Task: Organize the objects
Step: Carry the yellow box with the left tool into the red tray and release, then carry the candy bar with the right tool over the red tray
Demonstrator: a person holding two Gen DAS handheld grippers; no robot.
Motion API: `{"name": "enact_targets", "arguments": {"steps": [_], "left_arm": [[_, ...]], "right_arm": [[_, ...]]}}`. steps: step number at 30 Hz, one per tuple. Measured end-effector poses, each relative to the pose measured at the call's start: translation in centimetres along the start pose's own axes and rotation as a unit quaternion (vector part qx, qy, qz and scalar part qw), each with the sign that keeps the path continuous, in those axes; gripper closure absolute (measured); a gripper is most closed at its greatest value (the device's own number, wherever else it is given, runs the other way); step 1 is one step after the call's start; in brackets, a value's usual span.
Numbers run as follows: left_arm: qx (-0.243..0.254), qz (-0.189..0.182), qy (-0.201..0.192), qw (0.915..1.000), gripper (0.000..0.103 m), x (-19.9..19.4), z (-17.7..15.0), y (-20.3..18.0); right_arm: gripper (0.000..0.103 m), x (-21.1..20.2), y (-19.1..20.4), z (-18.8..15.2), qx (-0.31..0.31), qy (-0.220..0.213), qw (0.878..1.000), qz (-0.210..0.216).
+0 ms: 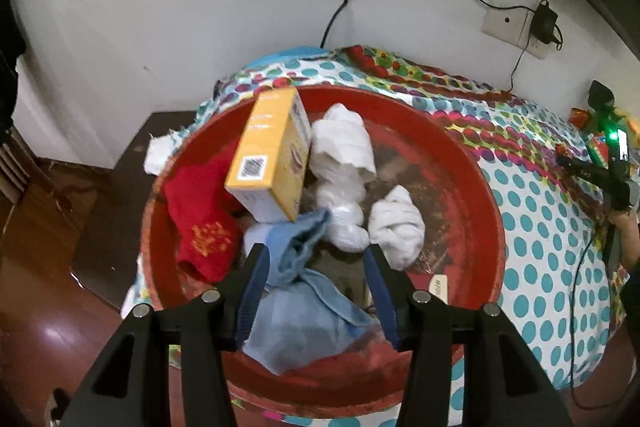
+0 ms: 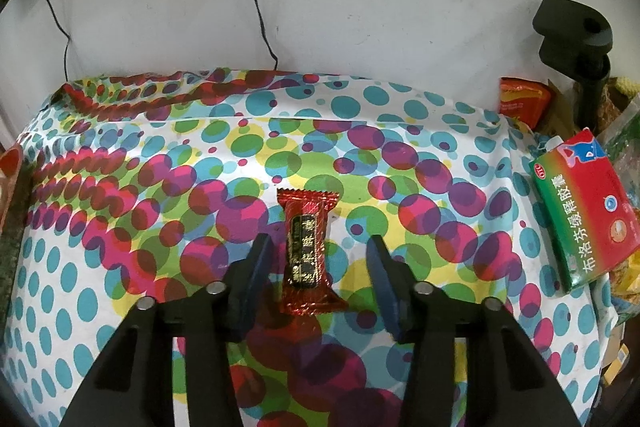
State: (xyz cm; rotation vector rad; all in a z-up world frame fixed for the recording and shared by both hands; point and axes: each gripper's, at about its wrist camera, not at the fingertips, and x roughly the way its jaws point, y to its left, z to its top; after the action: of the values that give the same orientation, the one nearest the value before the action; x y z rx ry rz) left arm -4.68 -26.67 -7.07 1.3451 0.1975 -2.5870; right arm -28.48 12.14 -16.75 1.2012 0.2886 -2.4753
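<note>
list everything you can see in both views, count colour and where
round plastic basin: 1, red, on the spotted cloth
cardboard box: 1, yellow, leaning in the basin
towel with gold print: 1, red, basin's left wall
crumpled cloth: 1, light blue, basin front
bundled cloths: 2 or more, white, basin middle
foil snack packet: 1, red, on the cloth between the right fingers
medicine box: 1, green and red, right edge
spotted tablecloth: 1, multicolour, over the table
left gripper: open, above the basin
right gripper: open

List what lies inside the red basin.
In the red basin: yellow box, red cloth, blue cloth, white bundles. Anything beneath them is hidden.
</note>
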Motion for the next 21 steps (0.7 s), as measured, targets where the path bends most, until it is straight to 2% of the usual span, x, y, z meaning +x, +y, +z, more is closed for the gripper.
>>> {"name": "enact_targets", "arguments": {"steps": [3, 5, 21], "left_arm": [[0.002, 0.0, 0.001, 1.0, 0.053, 0.4, -0.2, -0.2], [0.001, -0.001, 0.004, 1.0, 0.053, 0.6, -0.4, -0.2], [0.011, -0.029, 0.016, 0.9994, 0.053, 0.9, -1.0, -1.6]], "right_arm": [[0.08, -0.4, 0.3, -0.2, 0.001, -0.001, 1.0, -0.001], [0.082, -0.5, 0.5, -0.3, 0.004, -0.001, 1.0, -0.007], [0.083, -1.8, 1.4, -0.9, 0.026, 0.01, 0.999, -0.029]]}}
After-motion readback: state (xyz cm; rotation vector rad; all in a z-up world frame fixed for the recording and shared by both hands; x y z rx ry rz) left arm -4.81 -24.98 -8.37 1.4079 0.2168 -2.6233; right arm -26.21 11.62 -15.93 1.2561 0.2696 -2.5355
